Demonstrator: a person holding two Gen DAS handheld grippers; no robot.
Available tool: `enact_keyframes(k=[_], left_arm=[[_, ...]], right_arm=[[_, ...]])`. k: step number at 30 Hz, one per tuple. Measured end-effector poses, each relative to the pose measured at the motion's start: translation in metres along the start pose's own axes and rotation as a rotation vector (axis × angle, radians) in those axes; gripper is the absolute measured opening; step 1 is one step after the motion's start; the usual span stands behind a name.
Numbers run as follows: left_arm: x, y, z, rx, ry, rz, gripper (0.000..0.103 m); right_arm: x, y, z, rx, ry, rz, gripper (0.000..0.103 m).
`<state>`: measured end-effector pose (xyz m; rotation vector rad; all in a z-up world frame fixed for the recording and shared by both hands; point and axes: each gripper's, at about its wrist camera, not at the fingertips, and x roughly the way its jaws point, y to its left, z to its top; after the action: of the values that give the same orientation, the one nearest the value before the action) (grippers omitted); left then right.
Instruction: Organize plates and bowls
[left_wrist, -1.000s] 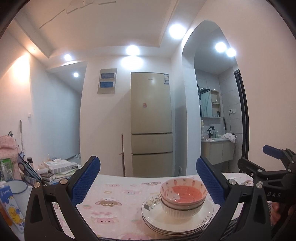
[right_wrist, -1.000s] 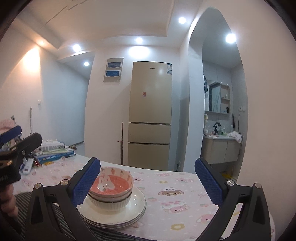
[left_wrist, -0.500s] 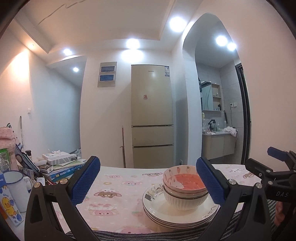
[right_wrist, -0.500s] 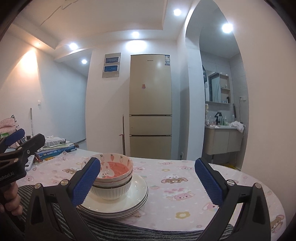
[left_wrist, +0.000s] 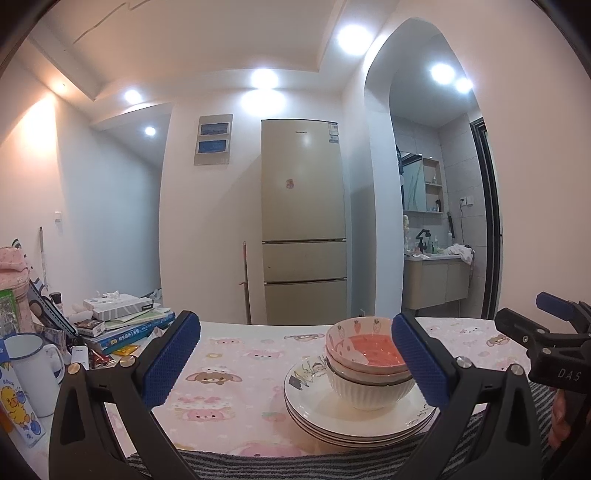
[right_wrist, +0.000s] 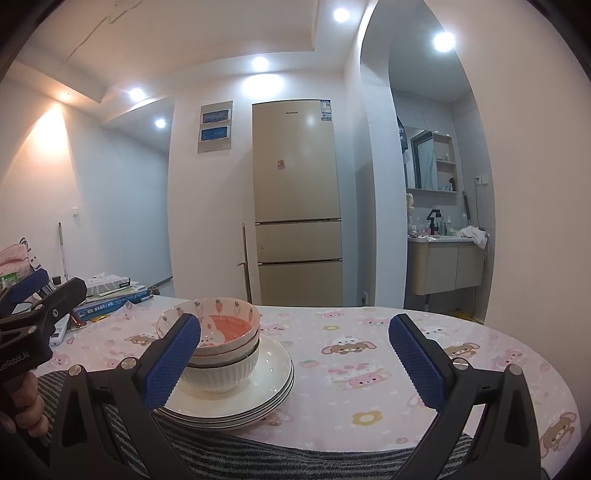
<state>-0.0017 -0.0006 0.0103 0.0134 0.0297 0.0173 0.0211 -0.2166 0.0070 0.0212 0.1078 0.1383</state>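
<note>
Worktop (left_wrist: 236, 373) under a pink cartoon-print cloth, a striped grey mat along its near edge. Fridge (left_wrist: 303, 221) stands upright against the far wall, long axis vertical, a stick leaning just beside its left side

Plates (right_wrist: 258, 398): one stack, lying flat, near the front edge of the worktop, partly on the striped mat; about three, count by the rims uncertain. Bowls (right_wrist: 225, 343): nested on the plates, mouths facing up; two rims clear plus a ribbed white one underneath, so three. Top bowl pink inside with a carrot pattern

Left side of the worktop: pile of books (left_wrist: 129, 325), a white mug (left_wrist: 33, 373), small clutter

Left tool (left_wrist: 295, 360) released, jaws spread wide, bowls seen just beside its right pad. Right tool (right_wrist: 293, 363) released too, its left pad overlapping the bowls in view; neither touches the stack
</note>
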Motion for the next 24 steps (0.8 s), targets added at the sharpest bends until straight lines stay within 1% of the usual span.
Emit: enact_keyframes(k=[12,24], left_arm=[[0.0005,0.0039,0.0,-0.023,0.007,-0.007,0.103],[0.0038,0.003,0.0,-0.007,0.008,-0.005,0.103]], right_arm=[[-0.0012,0.0058,0.0009,-0.025,-0.007,-0.008,0.103],[-0.0017,0.0067,0.0033,-0.033,-0.01,-0.008,0.103]])
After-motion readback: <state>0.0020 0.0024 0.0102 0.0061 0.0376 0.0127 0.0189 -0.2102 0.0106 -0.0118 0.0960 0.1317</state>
